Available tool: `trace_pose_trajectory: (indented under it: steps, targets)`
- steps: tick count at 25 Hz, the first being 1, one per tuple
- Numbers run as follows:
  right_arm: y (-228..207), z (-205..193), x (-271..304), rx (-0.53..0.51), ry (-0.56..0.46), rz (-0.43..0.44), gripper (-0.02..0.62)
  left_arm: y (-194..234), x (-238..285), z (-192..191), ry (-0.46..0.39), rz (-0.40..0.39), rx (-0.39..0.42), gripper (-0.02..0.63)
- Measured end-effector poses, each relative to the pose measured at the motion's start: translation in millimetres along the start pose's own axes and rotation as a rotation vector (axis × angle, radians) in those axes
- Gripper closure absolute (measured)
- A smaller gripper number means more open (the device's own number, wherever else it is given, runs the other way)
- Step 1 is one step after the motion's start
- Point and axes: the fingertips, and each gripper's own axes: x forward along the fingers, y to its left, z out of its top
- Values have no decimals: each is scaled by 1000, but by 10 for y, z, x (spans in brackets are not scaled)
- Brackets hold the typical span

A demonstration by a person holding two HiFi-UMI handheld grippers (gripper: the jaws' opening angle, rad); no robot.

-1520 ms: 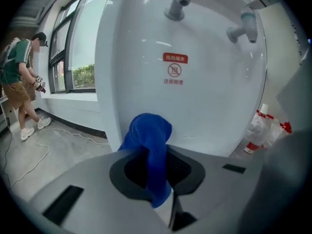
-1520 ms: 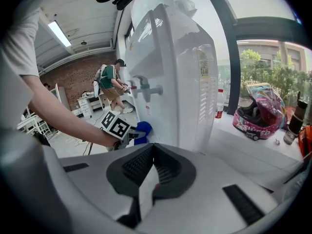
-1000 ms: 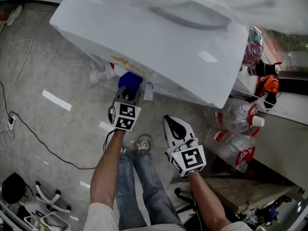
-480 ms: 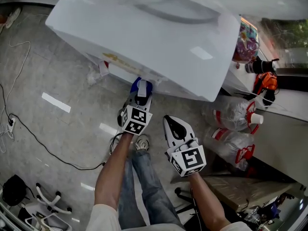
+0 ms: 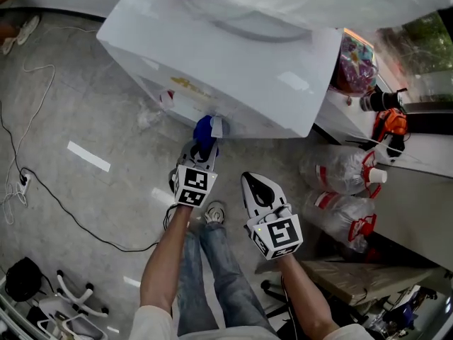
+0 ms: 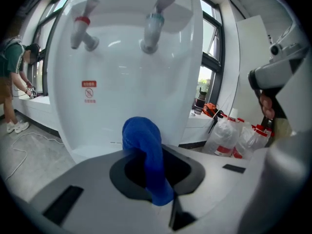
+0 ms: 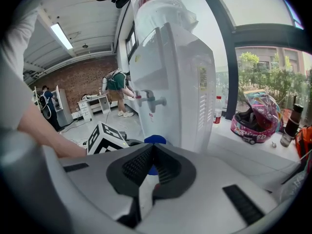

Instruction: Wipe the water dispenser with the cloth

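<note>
The left gripper (image 5: 202, 146) has its fingers closed on a blue cloth (image 6: 145, 147), which stands up in a fold between them. The cloth (image 5: 204, 129) is at the front of the white water dispenser (image 5: 233, 69), below its two taps (image 6: 152, 30); whether it touches the panel I cannot tell. The right gripper (image 5: 256, 187) hangs just off the dispenser's front corner, apart from it, its fingers pressed together on nothing. Clear plastic bags (image 5: 341, 173) lie on the floor beside the dispenser, and a pink helmet (image 7: 257, 115) sits on the ledge next to it.
</note>
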Motion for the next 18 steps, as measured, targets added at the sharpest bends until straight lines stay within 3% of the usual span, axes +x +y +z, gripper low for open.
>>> trace_pose_trajectory:
  steps: [6, 11, 18]
  targets:
    - [206, 355, -243, -7, -25, 7, 580, -41, -729, 467, -67, 35, -60, 554]
    - [122, 773, -249, 27, -5, -6, 580, 23, -1236, 1039, -80, 39, -106, 554]
    - [283, 1383, -557, 25, -75, 17, 580, -255, -2157, 1742, -134, 55, -34, 554]
